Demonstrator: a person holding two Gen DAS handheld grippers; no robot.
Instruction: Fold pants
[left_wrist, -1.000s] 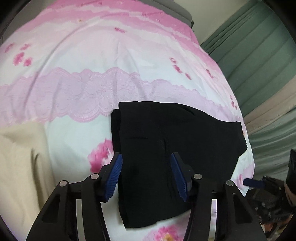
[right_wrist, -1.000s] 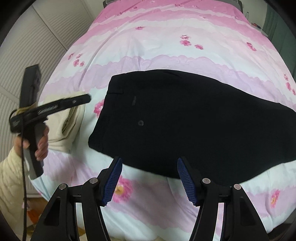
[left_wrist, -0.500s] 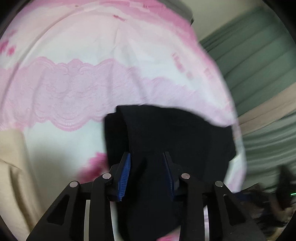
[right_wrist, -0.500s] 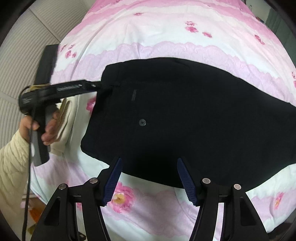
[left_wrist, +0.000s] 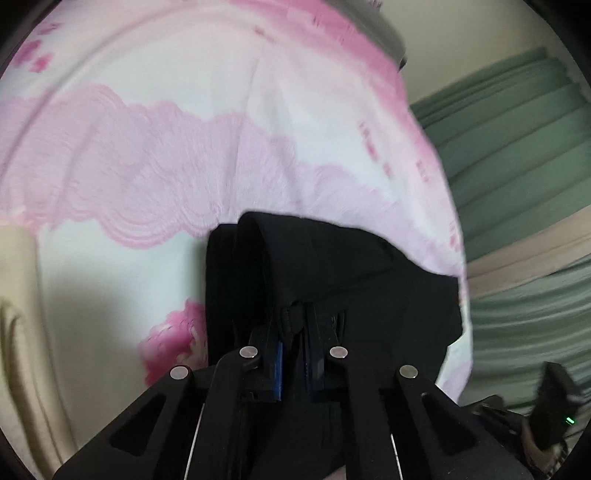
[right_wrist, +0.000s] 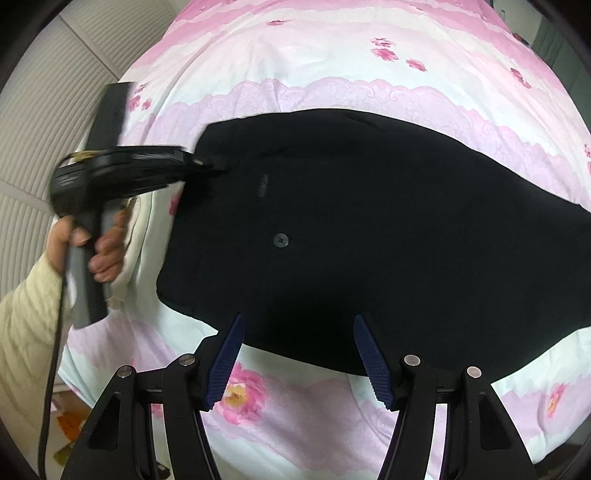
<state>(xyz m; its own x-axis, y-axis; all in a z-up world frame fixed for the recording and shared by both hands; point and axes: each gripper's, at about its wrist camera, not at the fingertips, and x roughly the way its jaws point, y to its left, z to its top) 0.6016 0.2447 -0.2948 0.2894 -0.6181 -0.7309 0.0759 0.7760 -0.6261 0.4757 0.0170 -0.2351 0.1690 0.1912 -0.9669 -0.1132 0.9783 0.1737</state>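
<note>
Left gripper (left_wrist: 293, 363): my fingers are pinched on the waistband edge of the pants (left_wrist: 332, 280), blue pads nearly together with a bunch of black cloth between them. From the left wrist view the fabric is lifted into a ridge that folds over just ahead of the fingers.

Right gripper (right_wrist: 299, 363): my fingers are spread wide, nothing between them. They hover over the near hem edge of the pants (right_wrist: 369, 236), not touching as far as I can tell.

Pants lie flat across the middle of the bed (right_wrist: 332, 55), on the pink floral sheet, black, back button (right_wrist: 280, 240) facing up. Waist end toward the left in the right wrist view, legs run off to the right.

In the right wrist view I see the left gripper (right_wrist: 218, 164) coming in from the left, tip at the upper waist corner; the person's hand (right_wrist: 99, 240) is on its handle, cream sleeve. Frame is motion blurred there.

Cream folded cloth (left_wrist: 22, 332) sits on the bed just left of the pants. Green curtain (left_wrist: 517, 155) beyond the bed's right side in the left wrist view.
</note>
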